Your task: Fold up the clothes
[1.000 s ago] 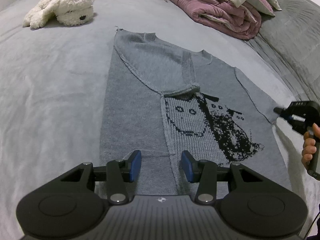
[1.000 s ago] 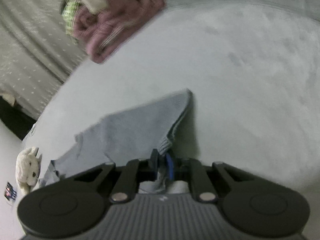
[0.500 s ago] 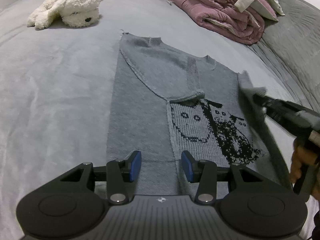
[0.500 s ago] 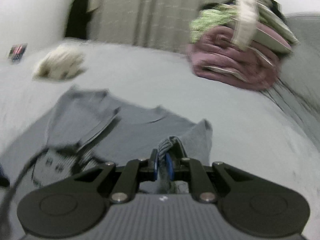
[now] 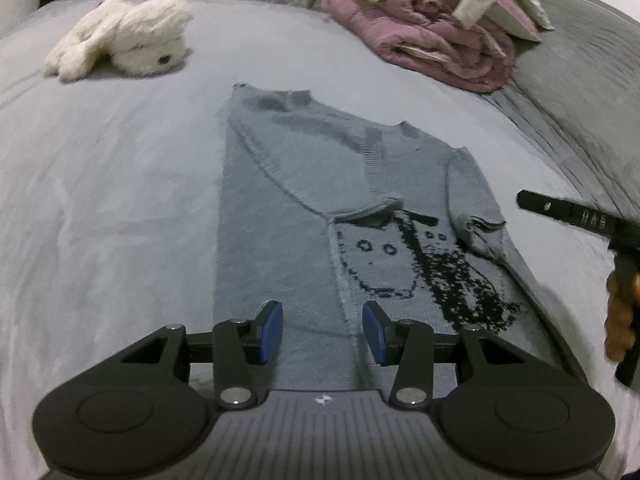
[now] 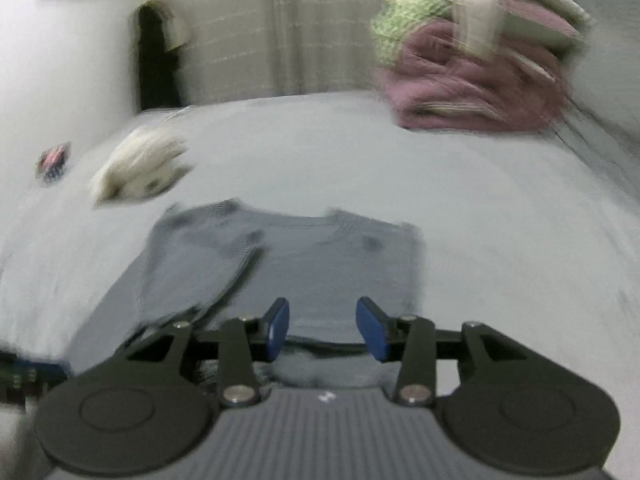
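A grey knit sweater [image 5: 288,216] with a black pattern lies flat on the grey bed, its left side and sleeve folded over the middle. Its right sleeve [image 5: 476,220] now lies folded inward on the body. My left gripper [image 5: 322,332] hovers open over the hem, nothing between its blue pads. In the blurred right wrist view the right gripper [image 6: 323,328] has its jaws opening above the sweater [image 6: 320,256], with nothing pinched between them. From the left wrist view that gripper [image 5: 576,216] shows at the right edge, held by a hand [image 5: 620,316].
A white plush toy [image 5: 124,36] lies at the far left of the bed. A pile of pink and green bedding [image 5: 436,28] sits at the far right. A darker grey quilt [image 5: 580,92] runs along the right side. Bare bed sheet [image 5: 100,200] spreads left of the sweater.
The right gripper carried the right sleeve inward over the sweater, rolled upright and let go of it. The sleeve now rests on the body. The left gripper stayed put.
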